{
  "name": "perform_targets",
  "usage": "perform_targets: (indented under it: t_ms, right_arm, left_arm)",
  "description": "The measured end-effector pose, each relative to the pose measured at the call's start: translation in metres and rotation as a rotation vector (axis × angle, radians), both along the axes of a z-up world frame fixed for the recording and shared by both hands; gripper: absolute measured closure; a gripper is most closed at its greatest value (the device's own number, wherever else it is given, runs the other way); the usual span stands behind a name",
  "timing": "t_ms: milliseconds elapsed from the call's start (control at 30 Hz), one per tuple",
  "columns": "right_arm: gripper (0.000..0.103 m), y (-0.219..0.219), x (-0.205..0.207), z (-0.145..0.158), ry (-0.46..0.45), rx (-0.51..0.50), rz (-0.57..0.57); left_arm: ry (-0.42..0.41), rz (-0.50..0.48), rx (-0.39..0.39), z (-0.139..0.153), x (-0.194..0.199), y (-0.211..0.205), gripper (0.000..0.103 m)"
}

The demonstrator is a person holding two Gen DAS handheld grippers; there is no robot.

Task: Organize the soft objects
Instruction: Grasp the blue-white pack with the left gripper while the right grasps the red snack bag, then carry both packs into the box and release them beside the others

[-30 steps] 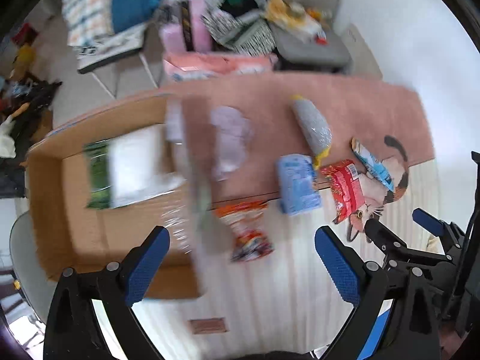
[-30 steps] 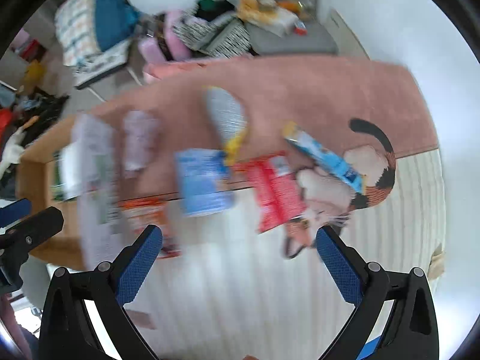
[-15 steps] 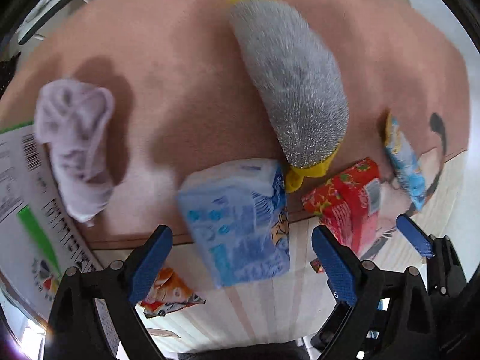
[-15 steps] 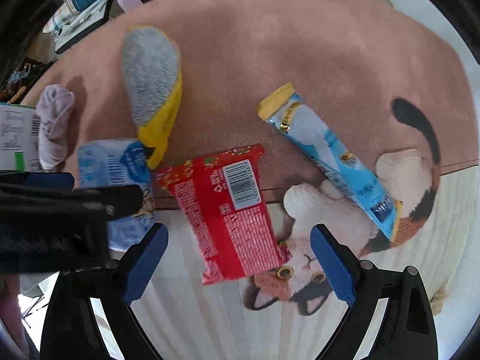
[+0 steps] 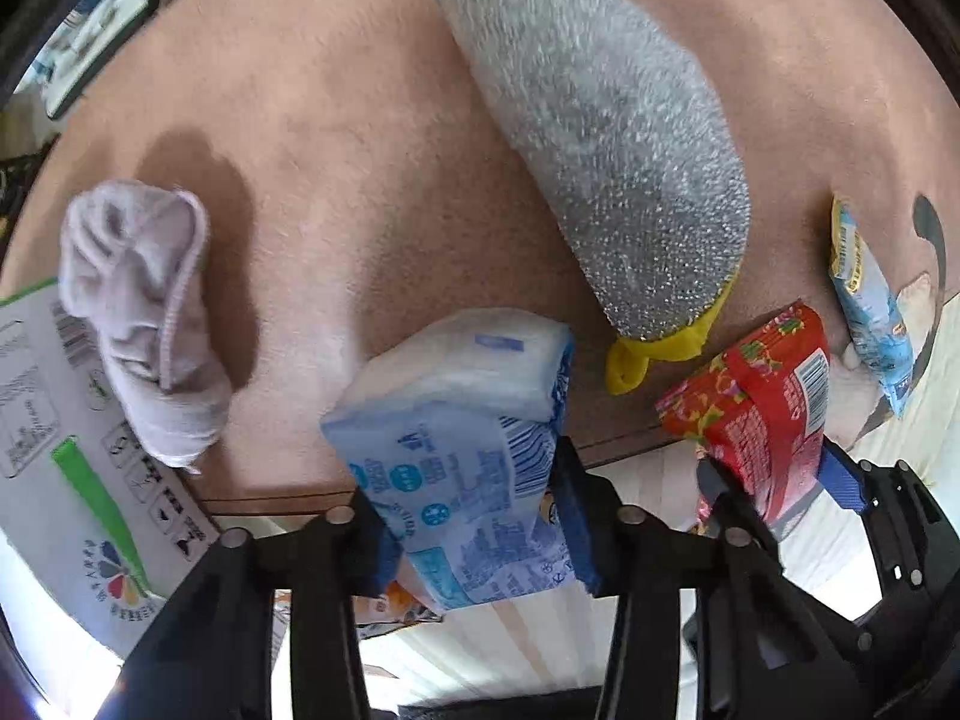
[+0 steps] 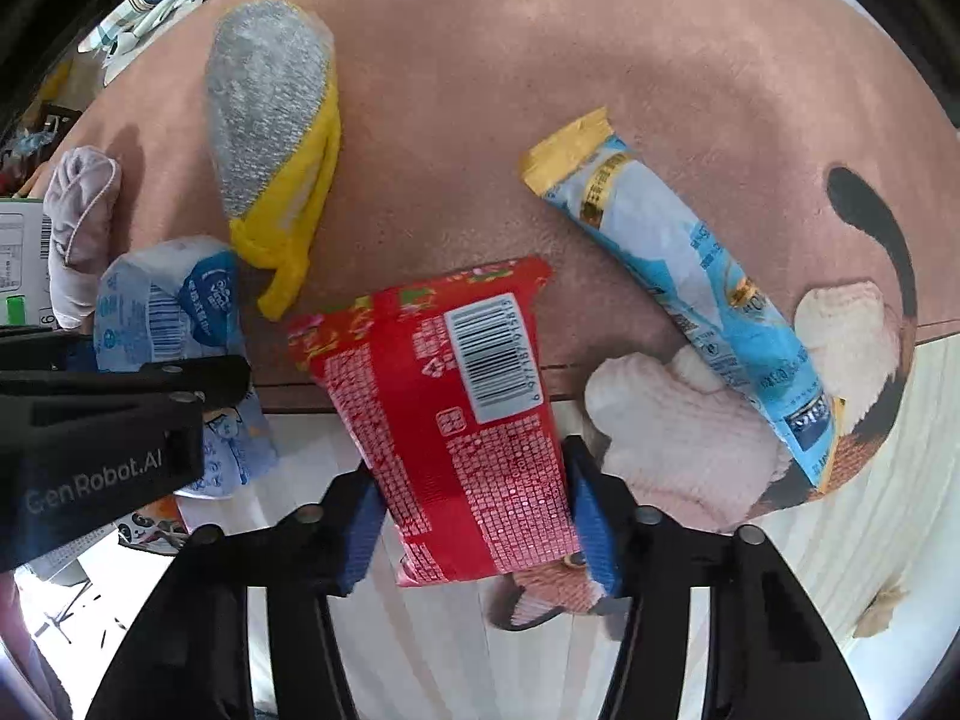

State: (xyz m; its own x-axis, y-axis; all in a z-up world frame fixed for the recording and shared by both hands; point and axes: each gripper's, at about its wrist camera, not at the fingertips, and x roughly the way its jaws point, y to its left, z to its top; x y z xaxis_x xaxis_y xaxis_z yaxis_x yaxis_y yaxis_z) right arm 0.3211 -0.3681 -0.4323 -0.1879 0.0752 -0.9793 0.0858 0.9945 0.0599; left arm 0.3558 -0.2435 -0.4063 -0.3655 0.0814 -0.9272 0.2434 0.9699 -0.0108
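My left gripper (image 5: 480, 516) is shut on a light blue tissue pack (image 5: 468, 438) at the near edge of the pink rug (image 5: 360, 150). My right gripper (image 6: 474, 516) is shut on a red snack packet (image 6: 456, 408); that packet also shows in the left wrist view (image 5: 762, 414). A grey and yellow scrubbing mitt (image 5: 606, 150) lies beyond the tissue pack. A crumpled lilac cloth (image 5: 144, 312) lies to the left. A long blue and yellow sachet (image 6: 690, 276) lies to the right on the rug.
A cardboard box flap (image 5: 66, 474) with printed labels sits at the left. An orange snack packet (image 5: 390, 606) lies on the pale floor under the left gripper. The rug has a cat picture (image 6: 720, 438) at its right corner. Clutter lies beyond the rug's far edge.
Both grippers have moved down and forward to the rug's edge. The left has closed on the tissue pack, the right on the red packet.
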Motion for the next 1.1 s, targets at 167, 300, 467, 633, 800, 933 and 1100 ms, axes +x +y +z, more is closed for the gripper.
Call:
perform_targets:
  t_ms: [167,300,467,633,800,933,1100]
  right_arm:
    - [0.054,0.003,-0.010,0.017,-0.028,0.010,-0.033]
    - [0.055,0.005,-0.014,0.045,-0.074,0.051,-0.064]
    - [0.055,0.033,-0.022,0.106,-0.182,0.107,-0.049]
    - [0.055,0.095,-0.038,0.159,-0.272,0.182,-0.016]
    - [0.055,0.198,-0.053,0.192,-0.303,0.259,0.049]
    - [0.055,0.264,-0.055,0.179,-0.272,0.280,0.070]
    - [0.055,0.325,-0.053,0.133,-0.202,0.221,0.059]
  left_arm:
    - [-0.064,-0.007,-0.038,0.031,-0.014,-0.001,0.068]
    - [-0.120,0.032,-0.106,0.069,-0.026,0.020,0.068]
    - [-0.217,0.089,-0.216,0.132,-0.046,0.068,0.068]
    - [-0.329,0.159,-0.265,0.199,-0.063,0.153,0.068]
    - [-0.413,0.223,-0.214,0.237,-0.066,0.253,0.068]
    - [-0.424,0.287,-0.144,0.227,-0.062,0.327,0.068]
    - [-0.381,0.314,-0.086,0.193,-0.043,0.386,0.068]
